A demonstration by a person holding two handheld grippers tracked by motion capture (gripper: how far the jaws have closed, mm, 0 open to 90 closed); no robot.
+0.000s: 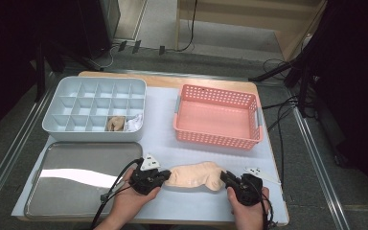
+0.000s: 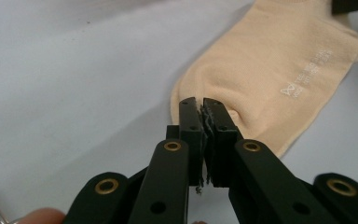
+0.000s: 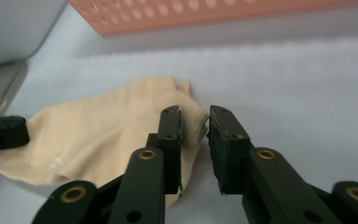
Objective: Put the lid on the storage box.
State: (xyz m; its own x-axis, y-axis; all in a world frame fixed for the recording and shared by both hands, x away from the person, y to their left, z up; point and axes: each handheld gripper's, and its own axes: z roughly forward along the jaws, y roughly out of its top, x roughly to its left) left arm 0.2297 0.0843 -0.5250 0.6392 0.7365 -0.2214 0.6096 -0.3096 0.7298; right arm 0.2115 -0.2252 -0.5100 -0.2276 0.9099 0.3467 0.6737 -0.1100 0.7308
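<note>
A beige sock (image 1: pixel 194 175) lies flat on the pale mat near the table's front edge, between my two grippers. My left gripper (image 1: pixel 165 176) sits at its left end; in the left gripper view the jaws (image 2: pixel 201 105) are shut, pinching the sock's (image 2: pixel 270 60) edge, where the fabric puckers. My right gripper (image 1: pixel 224 177) is at the sock's right end. Its jaws (image 3: pixel 195 116) stand a little apart, with a corner of the sock (image 3: pixel 98 126) between them and the pads not pressing on it.
A pink perforated basket (image 1: pixel 215 139) stands behind the sock, right of centre. A pale blue divided box (image 1: pixel 96 79) at the back left holds a beige item (image 1: pixel 116 123) and a white item (image 1: pixel 134 123). A metal tray (image 1: pixel 76 182) lies at the front left.
</note>
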